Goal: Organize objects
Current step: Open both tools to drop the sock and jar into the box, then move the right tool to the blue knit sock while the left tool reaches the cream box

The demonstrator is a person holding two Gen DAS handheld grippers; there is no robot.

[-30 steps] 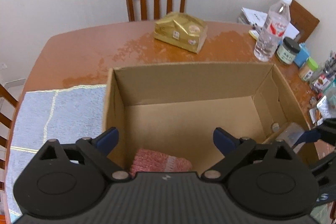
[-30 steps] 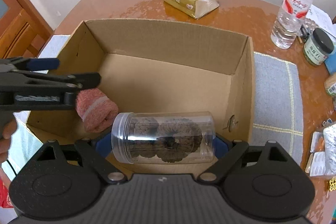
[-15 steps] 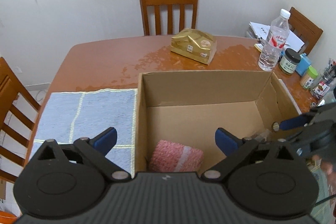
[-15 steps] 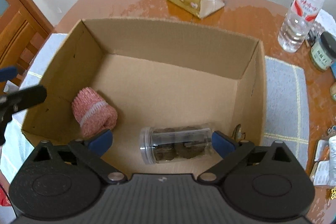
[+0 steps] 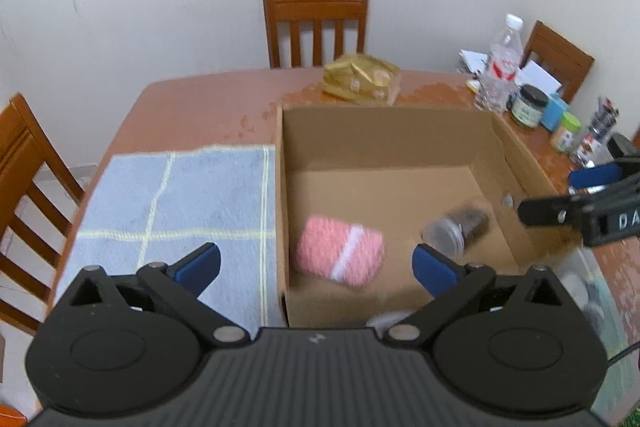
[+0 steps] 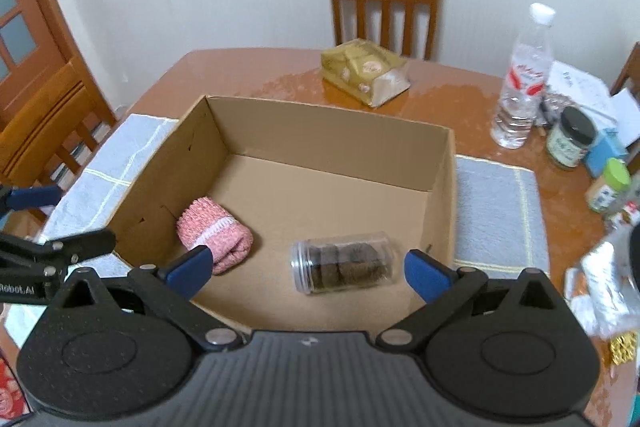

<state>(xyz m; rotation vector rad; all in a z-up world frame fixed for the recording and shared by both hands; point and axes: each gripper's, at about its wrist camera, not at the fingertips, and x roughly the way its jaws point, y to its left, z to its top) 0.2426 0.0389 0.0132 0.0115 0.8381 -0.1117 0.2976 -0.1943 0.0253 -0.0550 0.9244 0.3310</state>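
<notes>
Left wrist view: left gripper (image 5: 316, 265) above the near-left corner of an open brown cardboard box (image 5: 384, 127), blue-tipped jaws opening, already spread wide, nothing gripped. Behind the gap between the tips, a rolled pink knitted cloth with a white band (image 5: 340, 255) lying on the box floor near the left wall. Further right on the floor, a clear plastic jar of dark dried pieces (image 5: 460, 229) on its side, blurred, near the right wall. Over the box's right rim, the right gripper (image 5: 560, 193), seen side-on. Left of the box, touching its wall, a light blue towel with pale yellow stripes (image 5: 176, 203) flat on the brown wooden table (image 5: 192, 107). Beyond the far wall, a gold foil bag (image 5: 360, 79), a clear water bottle with a red label (image 5: 500, 67) and a dark-lidded glass jar (image 5: 529, 106). Past the table, a wooden slat-back chair (image 5: 316, 21).

Right wrist view: right gripper (image 6: 308, 267) over the near edge of the box (image 6: 328, 123), jaws fully apart, empty. Jar (image 6: 344, 262) lying crosswise on the floor between and beyond the tips, untouched; cloth (image 6: 214, 233) to its left, partly behind the left tip. Left gripper (image 6: 60, 223) at the left edge, outside the box.
</notes>
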